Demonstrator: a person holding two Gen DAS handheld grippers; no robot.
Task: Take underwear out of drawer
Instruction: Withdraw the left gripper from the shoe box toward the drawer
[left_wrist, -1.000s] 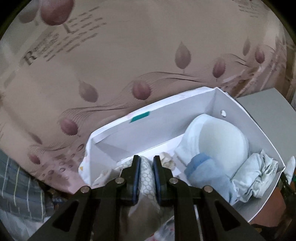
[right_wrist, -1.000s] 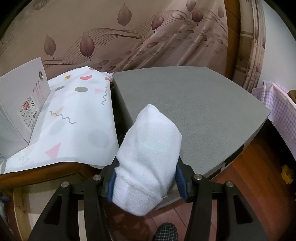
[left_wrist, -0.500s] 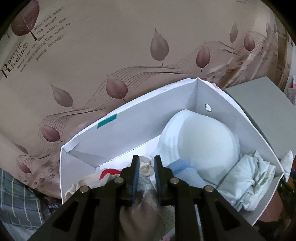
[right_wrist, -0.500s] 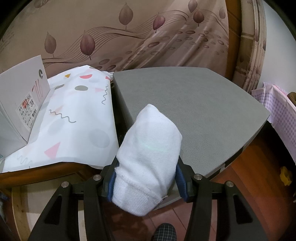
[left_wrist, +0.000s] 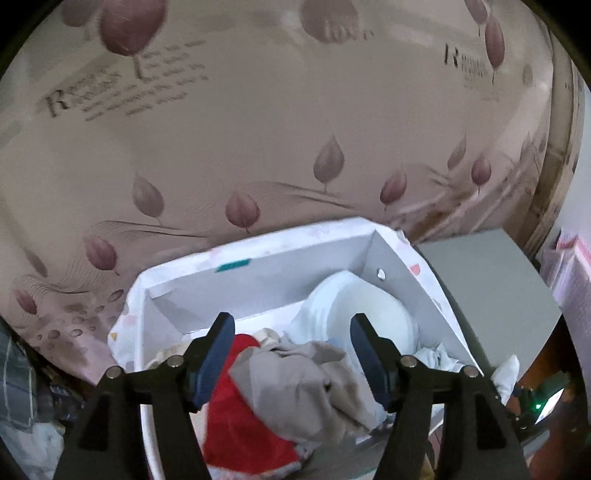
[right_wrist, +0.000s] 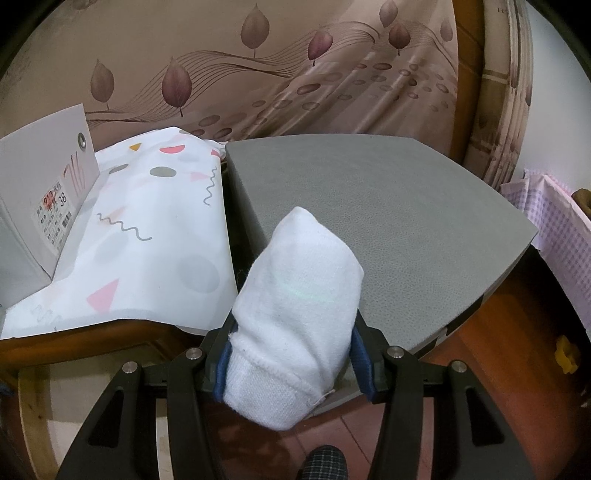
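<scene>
A white box-like drawer (left_wrist: 424, 291) holds a pile of clothes: a grey-beige garment (left_wrist: 295, 384), a red piece (left_wrist: 236, 428), a white padded bra cup (left_wrist: 369, 314) and crumpled white cloth (left_wrist: 439, 358). My left gripper (left_wrist: 291, 354) is open above the pile, its jaws wide apart on either side of the grey-beige garment, holding nothing. My right gripper (right_wrist: 291, 343) is shut on a rolled white garment (right_wrist: 295, 310) and holds it over the near edge of a grey foam pad (right_wrist: 388, 206). The drawer's outer wall (right_wrist: 40, 192) shows at the left of the right wrist view.
A patterned white cloth (right_wrist: 147, 236) lies between the drawer and the grey pad. A brown leaf-print curtain (left_wrist: 258, 147) hangs behind everything. A pink checked cloth (right_wrist: 554, 221) is at the far right. Wooden floor (right_wrist: 517, 332) lies below the pad.
My left gripper has opened and let go of the grey-beige garment, which now lies on the pile in the drawer. The left camera has pulled back. The right gripper has not moved.
</scene>
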